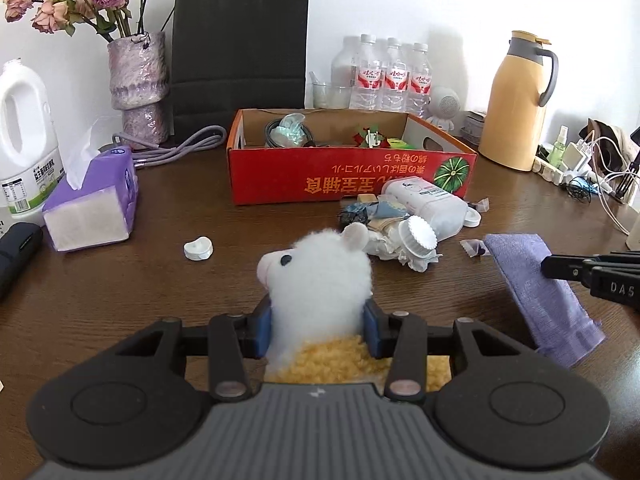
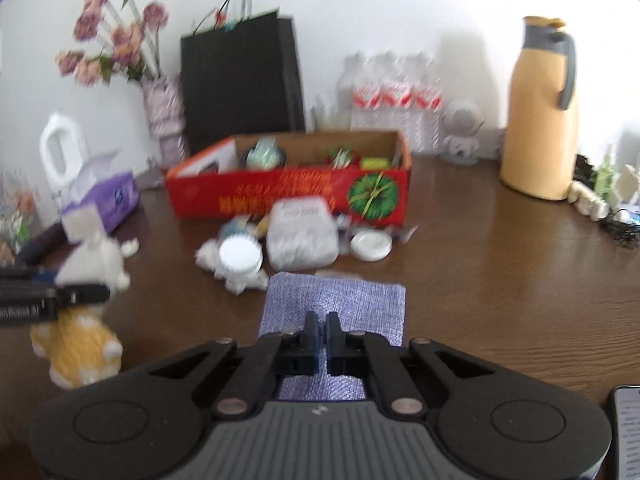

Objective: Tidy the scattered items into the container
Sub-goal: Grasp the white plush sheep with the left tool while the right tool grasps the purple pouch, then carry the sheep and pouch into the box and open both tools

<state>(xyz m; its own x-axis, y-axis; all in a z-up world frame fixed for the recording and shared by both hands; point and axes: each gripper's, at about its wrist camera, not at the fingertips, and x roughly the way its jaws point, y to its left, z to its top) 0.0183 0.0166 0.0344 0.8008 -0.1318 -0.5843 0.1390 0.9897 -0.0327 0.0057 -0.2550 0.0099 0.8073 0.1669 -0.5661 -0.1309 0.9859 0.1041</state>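
A plush toy (image 1: 316,276) with a white head and yellow body is clamped between the blue pads of my left gripper (image 1: 316,320), above the brown table. In the right wrist view the plush toy (image 2: 92,260) hangs at the left. My right gripper (image 2: 323,328) is shut on the near part of a purple cloth (image 2: 336,296); the left wrist view shows the purple cloth (image 1: 536,280) pinched at its edge. The red cardboard box (image 1: 280,168) stands behind, with several items inside. In front of it lie a white bottle (image 1: 428,204), a ribbed white lid (image 1: 418,236), crumpled paper and wrappers. A small white cap (image 1: 198,248) lies apart.
A purple tissue pack (image 1: 96,200), white jug (image 1: 24,132) and vase (image 1: 138,80) stand at the left. A black bag (image 1: 240,52) and water bottles (image 1: 392,76) line the wall. At the right are a yellow thermos (image 1: 516,100) and cables (image 1: 580,168). A phone (image 2: 628,432) lies near right.
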